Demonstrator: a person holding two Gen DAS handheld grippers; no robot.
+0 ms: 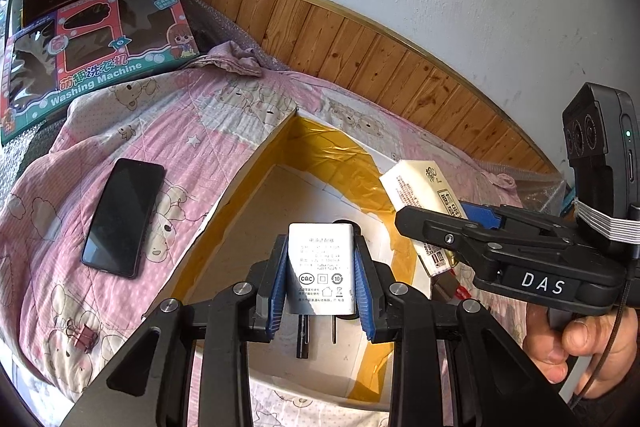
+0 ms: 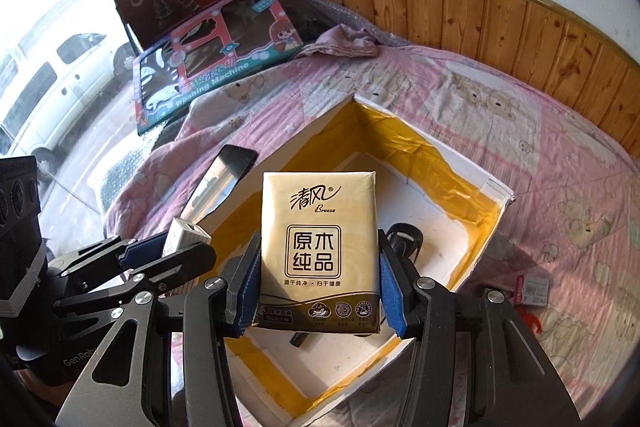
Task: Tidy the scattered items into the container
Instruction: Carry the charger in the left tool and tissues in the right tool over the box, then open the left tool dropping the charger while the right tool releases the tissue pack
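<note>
While poised above the box (image 2: 486, 187), both tongs (left (image 1: 320, 277), right (image 2: 318, 281)) grip items.

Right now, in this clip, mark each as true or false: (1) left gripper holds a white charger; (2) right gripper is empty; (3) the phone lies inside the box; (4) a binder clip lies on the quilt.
1. True: the left gripper is shut on the white charger, above the box.
2. False: the right gripper is shut on a tissue pack.
3. False: the phone lies on the quilt beside the box.
4. True: the binder clip lies on the quilt.
</note>
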